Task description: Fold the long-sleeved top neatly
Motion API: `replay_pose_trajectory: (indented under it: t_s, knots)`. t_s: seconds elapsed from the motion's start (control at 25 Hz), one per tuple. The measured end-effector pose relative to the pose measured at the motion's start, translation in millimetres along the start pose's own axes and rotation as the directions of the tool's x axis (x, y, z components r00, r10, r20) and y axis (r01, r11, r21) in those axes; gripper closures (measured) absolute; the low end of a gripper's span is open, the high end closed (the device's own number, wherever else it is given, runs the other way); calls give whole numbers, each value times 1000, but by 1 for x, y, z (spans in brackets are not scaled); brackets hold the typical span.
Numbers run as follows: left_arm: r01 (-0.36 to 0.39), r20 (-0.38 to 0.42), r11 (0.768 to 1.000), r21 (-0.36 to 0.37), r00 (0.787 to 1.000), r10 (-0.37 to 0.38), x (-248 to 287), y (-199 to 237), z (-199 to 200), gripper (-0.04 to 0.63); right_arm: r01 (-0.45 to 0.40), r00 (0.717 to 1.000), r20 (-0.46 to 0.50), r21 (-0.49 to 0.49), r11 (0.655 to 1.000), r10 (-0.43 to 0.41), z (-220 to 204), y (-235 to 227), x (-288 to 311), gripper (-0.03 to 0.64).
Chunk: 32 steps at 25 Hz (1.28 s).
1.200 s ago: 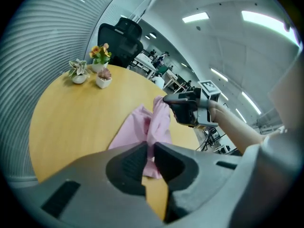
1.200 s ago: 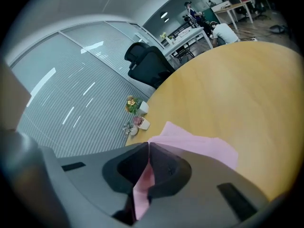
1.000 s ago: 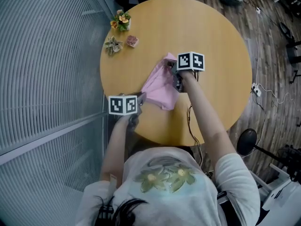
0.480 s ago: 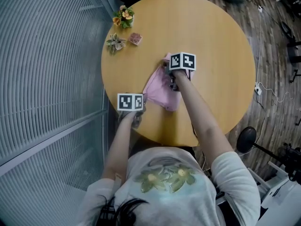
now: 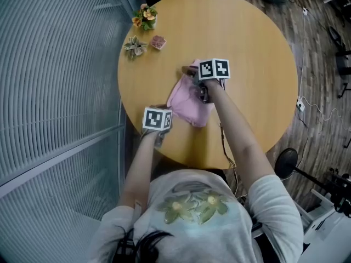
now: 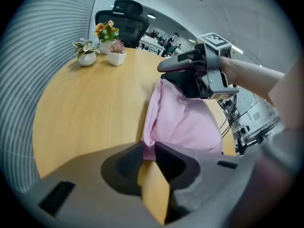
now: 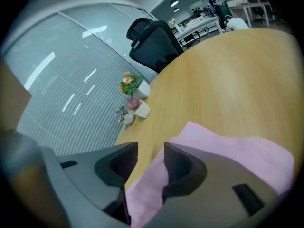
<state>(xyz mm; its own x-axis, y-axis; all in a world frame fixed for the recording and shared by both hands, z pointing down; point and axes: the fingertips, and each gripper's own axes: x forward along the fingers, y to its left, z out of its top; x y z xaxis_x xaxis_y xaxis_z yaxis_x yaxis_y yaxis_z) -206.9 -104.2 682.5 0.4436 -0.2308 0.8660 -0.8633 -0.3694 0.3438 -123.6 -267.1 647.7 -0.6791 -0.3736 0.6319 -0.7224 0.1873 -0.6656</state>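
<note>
Pink top [image 5: 189,100] lies bunched on round table [image 5: 252,48], left gripper [image 6: 149,150] pinching its near edge, likely to anchor it, while right gripper [image 7: 151,152] jaws have just been opening, spread around the cloth to release the laid fold.

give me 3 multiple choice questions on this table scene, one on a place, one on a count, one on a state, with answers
1. Where do the potted plants stand on the table?
A in its middle
B at its rim beside the ribbed wall
C at the rim opposite that wall

2. How many potted plants are there?
A two
B three
C five

3. How do the jaws of the right gripper stand?
A apart
B shut on a plant pot
C shut on nothing

Answers:
1 B, they cluster at the rim next to the wall.
2 B, the left gripper view shows three pots.
3 A, the jaws have just been opening, and a gap shows between them with the pink top lying loose there.
</note>
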Motion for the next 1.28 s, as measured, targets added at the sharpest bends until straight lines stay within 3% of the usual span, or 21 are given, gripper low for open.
replay_pose_trajectory:
  t_s: [0.16,0.4,0.68,1.04,1.28]
  knots:
    - [-8,56,999,-41,998,11,-11,0,3,468,-62,995,71,-27,998,64,15,16,-26,440]
    - [1,149,997,-71,989,10,-43,-3,21,445,-121,973,190,-44,992,127,24,26,-81,436]
    - [-60,286,997,-52,955,73,-77,-15,52,445,4,948,310,-236,972,71,15,29,-144,414]
    - [-138,477,990,42,873,102,-118,-79,86,446,124,914,404,-388,913,48,-28,49,-204,420]
    - [-169,548,980,101,832,87,-134,-128,94,462,237,902,430,-429,871,-34,-48,60,-235,498]
